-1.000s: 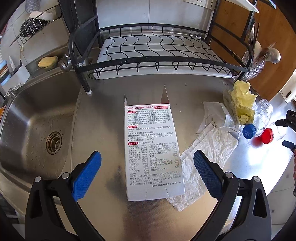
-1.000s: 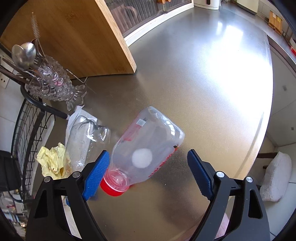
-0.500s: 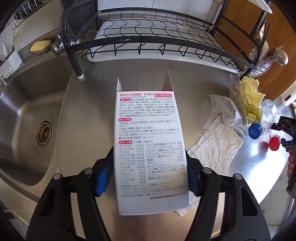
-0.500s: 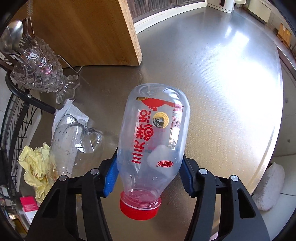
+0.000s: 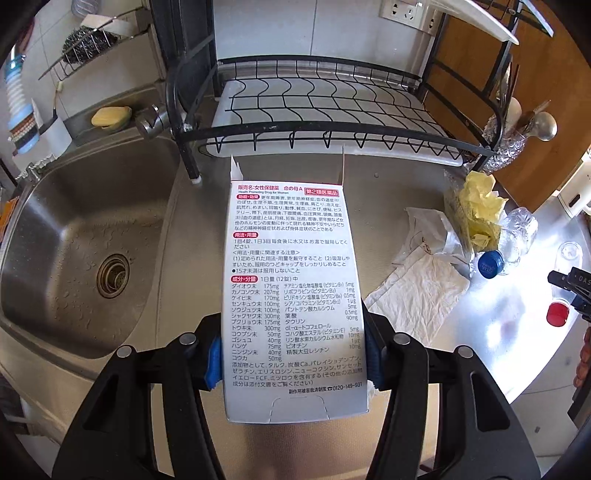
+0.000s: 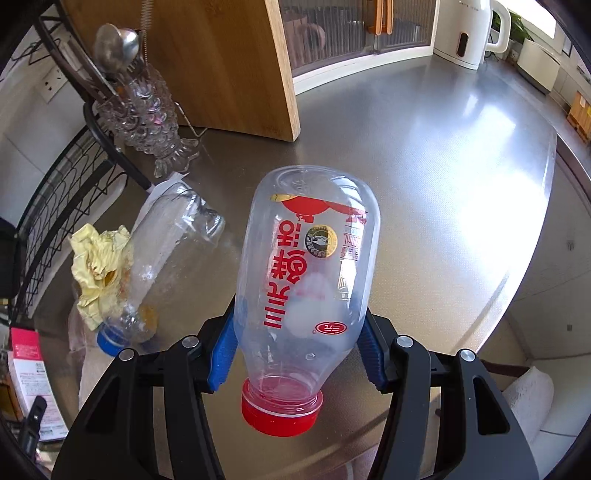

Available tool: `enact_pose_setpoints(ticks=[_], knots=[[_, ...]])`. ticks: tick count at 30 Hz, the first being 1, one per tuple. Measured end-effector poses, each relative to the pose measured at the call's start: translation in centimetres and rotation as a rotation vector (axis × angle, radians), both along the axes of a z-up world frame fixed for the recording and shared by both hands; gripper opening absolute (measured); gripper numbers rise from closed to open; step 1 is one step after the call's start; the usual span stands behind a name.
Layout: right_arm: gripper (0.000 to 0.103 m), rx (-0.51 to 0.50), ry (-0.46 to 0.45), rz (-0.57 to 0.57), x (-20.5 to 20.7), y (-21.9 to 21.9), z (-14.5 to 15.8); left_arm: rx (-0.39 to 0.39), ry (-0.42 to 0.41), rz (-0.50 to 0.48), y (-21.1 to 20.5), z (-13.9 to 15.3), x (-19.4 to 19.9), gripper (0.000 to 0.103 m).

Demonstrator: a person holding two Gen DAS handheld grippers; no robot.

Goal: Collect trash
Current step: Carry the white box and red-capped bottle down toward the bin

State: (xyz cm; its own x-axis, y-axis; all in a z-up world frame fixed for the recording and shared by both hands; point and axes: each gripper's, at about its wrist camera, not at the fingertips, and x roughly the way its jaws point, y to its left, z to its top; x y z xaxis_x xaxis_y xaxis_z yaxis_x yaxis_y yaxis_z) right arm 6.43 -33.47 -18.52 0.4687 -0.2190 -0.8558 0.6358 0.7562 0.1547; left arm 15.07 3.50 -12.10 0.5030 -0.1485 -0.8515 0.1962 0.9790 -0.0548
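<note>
My left gripper (image 5: 293, 354) is shut on a white medicine box (image 5: 291, 280) with Japanese print, held lifted over the steel counter beside the sink. My right gripper (image 6: 297, 347) is shut on a clear plastic bottle (image 6: 310, 266) with red lettering and a red cap (image 6: 280, 415), cap toward me, raised above the counter. On the counter lie a crushed clear bottle with a blue cap (image 6: 166, 251), crumpled yellow paper (image 5: 480, 206), a white tissue (image 5: 417, 291) and a torn plastic wrapper (image 5: 428, 229). The right gripper shows at the left wrist view's right edge (image 5: 570, 291).
A steel sink (image 5: 74, 236) lies to the left. A black wire dish rack (image 5: 325, 107) stands behind the box. A glass fish-shaped utensil holder (image 6: 147, 110) and a wooden board (image 6: 207, 62) stand at the back. A white kettle (image 6: 476, 33) is far off.
Both grippers went from open to shut: the left closed on the box, the right on the red-capped bottle. Both objects have since been lifted off the counter.
</note>
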Motion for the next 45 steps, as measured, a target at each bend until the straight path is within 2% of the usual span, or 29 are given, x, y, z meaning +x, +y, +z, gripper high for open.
enact_pose_setpoints(ticks=[5, 14, 21, 24, 31, 38, 45], knots=[[0.058, -0.014, -0.041, 0.113, -3.2, 3.4, 1.8, 0.007, -0.018, -0.002, 0.6, 1.6, -4.0, 0.054], [0.058, -0.016, -0.084, 0.345, -9.3, 9.6, 3.6, -0.050, -0.014, -0.023, 1.4, 2.8, -13.4, 0.054], [0.058, -0.028, -0.034, 0.503, -12.9, 13.5, 1.9, -0.082, -0.012, -0.024, 2.2, 2.7, -19.3, 0.054], [0.058, -0.039, -0.003, 0.559, -14.1, 14.9, 0.5, -0.068, 0.001, -0.025, 2.5, 1.8, -21.5, 0.054], [0.058, 0.009, 0.104, 0.640, -15.9, 16.9, -4.4, -0.070, 0.135, 0.003, 3.7, -4.0, -24.7, 0.054], [0.058, 0.058, 0.258, 0.685, -16.2, 18.5, -12.2, -0.048, 0.282, 0.017, 4.0, -12.0, -25.3, 0.054], [0.058, 0.106, 0.310, 0.735, -14.9, 20.1, -20.4, -0.054, 0.395, 0.028, 3.6, -20.3, -24.2, 0.054]])
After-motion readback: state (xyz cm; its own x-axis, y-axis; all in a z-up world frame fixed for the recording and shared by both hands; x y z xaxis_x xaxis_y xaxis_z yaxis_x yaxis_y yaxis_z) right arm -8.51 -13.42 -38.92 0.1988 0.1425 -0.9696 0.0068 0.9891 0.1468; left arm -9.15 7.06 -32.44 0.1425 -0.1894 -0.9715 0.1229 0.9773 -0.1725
